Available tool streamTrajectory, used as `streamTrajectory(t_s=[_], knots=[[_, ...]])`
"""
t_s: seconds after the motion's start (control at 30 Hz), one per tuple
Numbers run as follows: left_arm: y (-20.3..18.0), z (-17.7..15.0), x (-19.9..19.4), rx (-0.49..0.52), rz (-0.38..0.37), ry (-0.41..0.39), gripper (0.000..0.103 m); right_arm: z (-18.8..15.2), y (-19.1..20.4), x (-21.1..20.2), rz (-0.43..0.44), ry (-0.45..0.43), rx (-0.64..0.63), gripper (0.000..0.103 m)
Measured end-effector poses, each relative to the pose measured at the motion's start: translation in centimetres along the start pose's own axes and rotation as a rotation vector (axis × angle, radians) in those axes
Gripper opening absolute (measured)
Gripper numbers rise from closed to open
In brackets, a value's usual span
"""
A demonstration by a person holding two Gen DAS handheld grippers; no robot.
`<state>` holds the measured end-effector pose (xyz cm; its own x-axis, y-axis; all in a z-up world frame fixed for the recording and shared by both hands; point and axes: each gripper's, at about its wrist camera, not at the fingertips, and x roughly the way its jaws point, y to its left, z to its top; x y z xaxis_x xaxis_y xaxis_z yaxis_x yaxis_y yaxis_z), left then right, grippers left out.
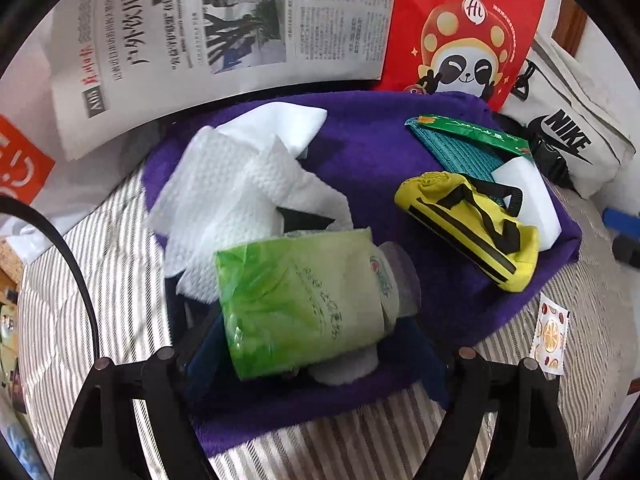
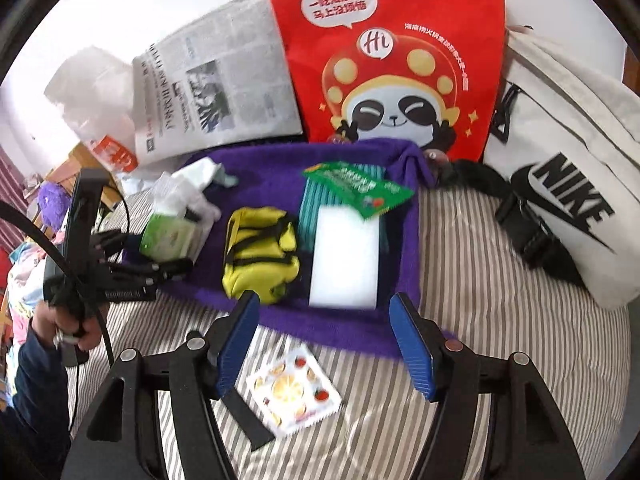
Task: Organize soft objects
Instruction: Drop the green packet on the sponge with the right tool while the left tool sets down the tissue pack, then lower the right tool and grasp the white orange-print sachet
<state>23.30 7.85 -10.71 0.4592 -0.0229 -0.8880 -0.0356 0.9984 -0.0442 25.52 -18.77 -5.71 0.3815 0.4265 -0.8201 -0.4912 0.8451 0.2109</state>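
A: Status? Where's the soft stuff?

B: Mostly gathered on the purple towel (image 2: pixel 280 328), fleecy, spread on the striped bedsheet (image 2: pixel 500 320). On it: green tissue pack (image 1: pixel 304 304) in crinkly film, loose embossed paper towels (image 1: pixel 224 196), a small yellow pouch (image 2: pixel 260 254) with black straps, a white foam block (image 2: pixel 346 256), and a green sachet (image 2: pixel 360 188) lying over a teal ribbed cloth (image 1: pixel 452 148).

A: Left gripper?

B: Left gripper (image 1: pixel 320 354) is right at the tissue pack. The jaws sit either side of it, spread wide. The pack hides the pads, so I can't say for sure whether they press it; looks more like release than grip.

A: Right?

B: Right gripper (image 2: pixel 324 344) has jaws apart, nothing between them. It hovers over the near towel edge, with a flat fruit-print packet (image 2: pixel 294 392) on the sheet just below.

A: Next move?

B: Probably that packet, the one stray off the towel. It's thin and lies flat, so it needs a low approach and an edge pinch.
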Motion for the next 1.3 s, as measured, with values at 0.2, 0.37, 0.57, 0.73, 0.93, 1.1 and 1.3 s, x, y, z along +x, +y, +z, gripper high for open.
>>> streamTrajectory(t_s=[0.2,0.37,0.57,0.73,0.93,1.1,1.3], knots=[[0.0,-1.5,-2.9,-0.022,0.003,-0.023,0.082,-3.3,1.1,0.1,0.01,0.025,0.001,0.067],[0.2,-3.1,-5.4,-0.016,0.04,-0.053,0.082,-5.4,1.6,1.1,-0.009,0.069,0.01,0.067],[0.0,-5.5,-6.6,-0.036,0.007,-0.069,0.082,-7.4,2.2,3.1,-0.029,0.121,0.009,0.068],[0.0,-6.7,-6.1,-0.031,-0.009,-0.057,0.082,-8.1,2.9,4.2,-0.037,0.126,-0.051,0.087],[0.6,-7.5,-5.9,-0.058,-0.02,-0.056,0.082,-8.3,4.1,5.4,-0.099,0.112,-0.152,0.092],[0.8,-7.7,-5.6,-0.063,-0.021,-0.042,0.082,-8.1,4.1,5.9,-0.124,0.08,-0.189,0.089],[0.2,-8.0,-5.5,-0.06,-0.04,-0.033,0.082,-8.9,4.9,5.2,-0.095,0.068,-0.25,0.048]])
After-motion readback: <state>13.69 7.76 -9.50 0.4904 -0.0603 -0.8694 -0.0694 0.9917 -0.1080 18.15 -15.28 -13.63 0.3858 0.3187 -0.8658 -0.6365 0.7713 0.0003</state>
